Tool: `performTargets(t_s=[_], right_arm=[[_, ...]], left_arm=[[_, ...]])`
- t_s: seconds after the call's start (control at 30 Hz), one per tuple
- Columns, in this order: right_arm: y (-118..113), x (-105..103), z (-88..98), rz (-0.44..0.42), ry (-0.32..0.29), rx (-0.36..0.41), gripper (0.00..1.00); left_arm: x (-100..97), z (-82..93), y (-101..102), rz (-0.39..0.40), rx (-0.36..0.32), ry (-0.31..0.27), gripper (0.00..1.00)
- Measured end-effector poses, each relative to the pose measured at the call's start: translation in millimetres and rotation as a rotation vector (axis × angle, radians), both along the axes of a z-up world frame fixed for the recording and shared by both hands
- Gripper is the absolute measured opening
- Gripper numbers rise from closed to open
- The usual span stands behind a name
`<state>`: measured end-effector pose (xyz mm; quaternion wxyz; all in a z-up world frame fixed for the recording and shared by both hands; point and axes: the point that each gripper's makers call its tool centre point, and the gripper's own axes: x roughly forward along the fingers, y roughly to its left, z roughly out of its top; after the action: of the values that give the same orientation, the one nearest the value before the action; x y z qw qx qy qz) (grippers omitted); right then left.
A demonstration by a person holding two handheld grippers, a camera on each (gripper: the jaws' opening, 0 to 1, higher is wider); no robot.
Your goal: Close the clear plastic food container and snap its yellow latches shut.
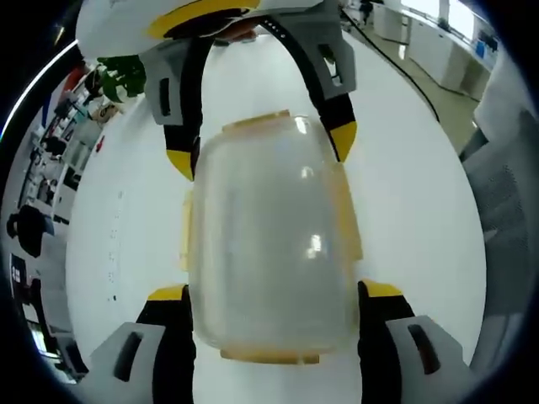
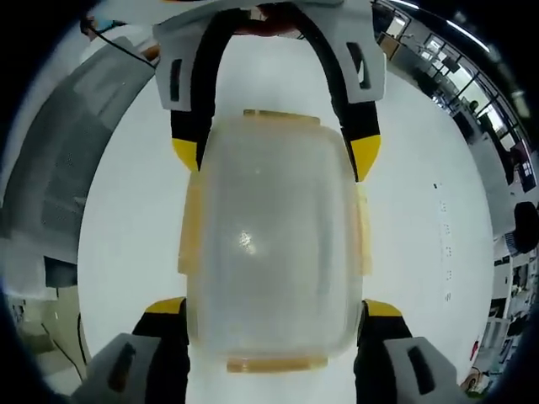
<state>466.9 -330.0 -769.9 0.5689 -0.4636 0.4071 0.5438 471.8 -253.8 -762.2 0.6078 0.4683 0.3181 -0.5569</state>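
While both grip: clear container (image 1: 269, 244) sits lid-on between each pair of jaws.
Left gripper (image 1: 274, 290): jaws pinching container sides.
Right gripper (image 2: 274, 305): same, opposite end.

Clear plastic food container with yellow latches (image 1: 269, 244) sits on the white round table (image 1: 413, 202), lid on top. Left gripper (image 1: 274, 295) straddles one end, jaws on either side; right gripper (image 2: 274, 307) straddles the opposite end, facing it. Potted green plant (image 1: 118, 76) stands at the table's far edge.
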Motion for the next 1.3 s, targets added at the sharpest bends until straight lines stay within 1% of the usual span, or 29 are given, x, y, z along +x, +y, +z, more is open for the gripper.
performTargets(t_s=[0.1, 0.3, 0.43, 0.63, 1.07, 1.3], right_arm=[[5.8, -2.6, -0.3, -0.005, 0.008, -0.005, 0.82], [16.3, -6.3, -0.1, -0.006, 0.005, -0.01, 0.82], [26.5, -7.2, -0.8, -0.008, 0.003, -0.005, 0.82], [39.6, -6.2, -1.5, -0.011, -0.002, -0.003, 0.82], [75.9, -8.3, -1.1, -0.008, 0.002, 0.002, 0.82], [93.8, -4.9, -1.9, -0.006, 0.002, -0.002, 0.82]], left_arm=[[-1.5, -1.0, 6.7, -0.007, 0.01, -0.005, 0.78], [-3.9, -1.3, 17.8, -0.003, 0.0, -0.005, 0.78], [-4.5, -2.0, 27.1, 0.001, -0.002, -0.006, 0.78], [-4.1, -2.9, 40.0, 0.007, 0.013, -0.01, 0.78], [-5.1, -3.2, 76.8, 0.021, 0.004, 0.005, 0.79], [-2.6, -3.6, 94.4, 0.033, -0.002, 0.013, 0.8]])
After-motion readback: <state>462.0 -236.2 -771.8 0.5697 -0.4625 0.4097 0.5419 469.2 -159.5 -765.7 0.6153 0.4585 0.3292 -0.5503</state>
